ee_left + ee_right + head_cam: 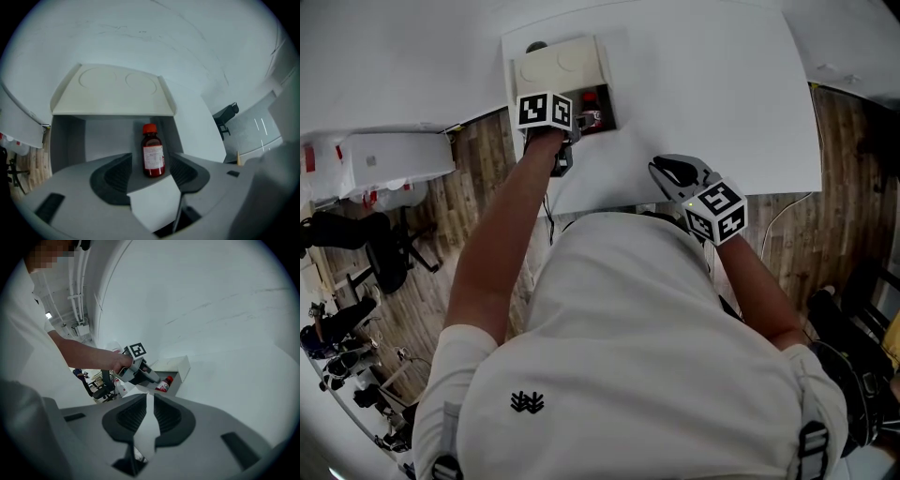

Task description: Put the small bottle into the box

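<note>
Small bottle (153,152) lies inside the box (70,140) on its grey floor, red cap (149,128) toward the raised lid (112,91). Left gripper (151,165) has its 2 jaws apart, 1 either side of the bottle's base, touching neither side. Judged light, rigid, likely glass or hard plastic, smooth; any re-grip belongs on the labelled body. The box walls leave room to withdraw upward. Right gripper (149,416) hangs over the white table (225,333), well apart from the box, jaws nearly together on nothing.
</note>
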Tool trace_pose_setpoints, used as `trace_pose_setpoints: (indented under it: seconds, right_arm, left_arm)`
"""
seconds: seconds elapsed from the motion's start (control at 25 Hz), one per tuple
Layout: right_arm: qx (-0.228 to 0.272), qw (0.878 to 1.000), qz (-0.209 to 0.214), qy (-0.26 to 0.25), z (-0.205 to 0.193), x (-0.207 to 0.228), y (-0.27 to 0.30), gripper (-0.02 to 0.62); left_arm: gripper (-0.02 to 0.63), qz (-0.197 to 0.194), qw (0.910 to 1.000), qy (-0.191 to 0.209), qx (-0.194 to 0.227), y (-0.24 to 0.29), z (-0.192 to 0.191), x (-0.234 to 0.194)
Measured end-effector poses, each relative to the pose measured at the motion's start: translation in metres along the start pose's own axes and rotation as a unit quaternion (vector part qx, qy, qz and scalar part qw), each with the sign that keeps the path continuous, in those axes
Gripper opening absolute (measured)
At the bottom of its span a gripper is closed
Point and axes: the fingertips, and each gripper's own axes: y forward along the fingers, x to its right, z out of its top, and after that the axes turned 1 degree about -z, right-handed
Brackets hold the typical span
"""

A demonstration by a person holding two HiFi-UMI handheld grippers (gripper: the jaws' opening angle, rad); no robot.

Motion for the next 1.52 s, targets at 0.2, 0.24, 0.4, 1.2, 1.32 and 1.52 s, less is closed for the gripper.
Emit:
trace_pose_setpoints:
  seconds: [0.2,0.24,0.4,1.2,1.32,1.52]
  right_arm:
    - [-0.006,1.0,-0.001,-0.01,0.0,-0.02,0.009,0.051]
    - [-0.007,1.0,-0.001,-0.012,0.0,-0.026,0.011,0.051]
    - [-0.012,1.0,-0.003,-0.019,-0.002,-0.048,0.021,0.051]
    - [-0.008,0.998,-0.046,-0.031,-0.021,-0.15,0.05,0.02]
    - [-0.007,0.998,-0.049,-0.033,-0.027,-0.173,0.052,0.02]
    - [-0.005,0.998,-0.049,-0.04,-0.033,-0.206,0.056,0.017]
  left_arm:
    - [0.255,-0.026,0.9992,0.015,0.026,-0.023,-0.008,0.004]
    - [0.255,-0.032,0.9988,0.019,0.033,-0.029,-0.01,0.005]
    - [0.253,-0.057,0.9957,0.03,0.067,-0.053,-0.019,0.002]
    - [0.006,-0.152,0.9486,0.174,0.216,-0.174,-0.119,-0.014]
    - [0.006,-0.183,0.9378,0.194,0.222,-0.197,-0.153,-0.01]
    - [0.005,-0.221,0.9218,0.216,0.234,-0.235,-0.196,-0.005]
